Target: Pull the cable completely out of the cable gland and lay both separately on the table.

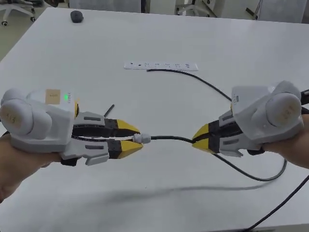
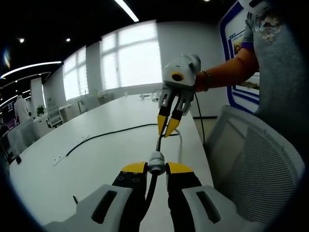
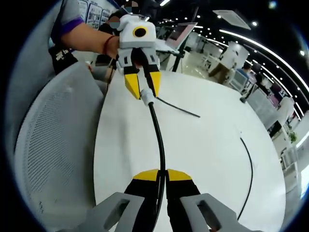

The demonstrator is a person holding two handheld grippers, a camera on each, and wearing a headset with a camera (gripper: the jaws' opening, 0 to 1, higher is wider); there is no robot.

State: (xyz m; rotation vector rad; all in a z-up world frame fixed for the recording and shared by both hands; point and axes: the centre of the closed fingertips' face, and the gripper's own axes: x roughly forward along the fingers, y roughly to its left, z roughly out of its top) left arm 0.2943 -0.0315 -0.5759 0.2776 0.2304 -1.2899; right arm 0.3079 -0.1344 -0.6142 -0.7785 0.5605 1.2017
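A black cable [image 1: 171,138] runs level between both grippers above the white table [image 1: 159,38]. Its left end sits in a small grey cable gland [image 1: 140,138]. My left gripper [image 1: 136,140] is shut on the cable gland [image 2: 156,163], whose round head pokes out past the yellow jaw tips. My right gripper [image 1: 195,139] is shut on the cable [image 3: 158,145] a short way to the right. In the right gripper view the gland [image 3: 146,97] sits between the far gripper's jaws. Behind the right gripper the cable droops in a loop toward the table's near edge.
A white power strip [image 1: 161,65] lies mid-table with a black cord [image 1: 203,81] leading right. A short black stick [image 1: 108,110] lies near the left gripper. A dark mouse [image 1: 76,16] sits at the far left corner. A mesh chair [image 2: 260,164] stands beside the table.
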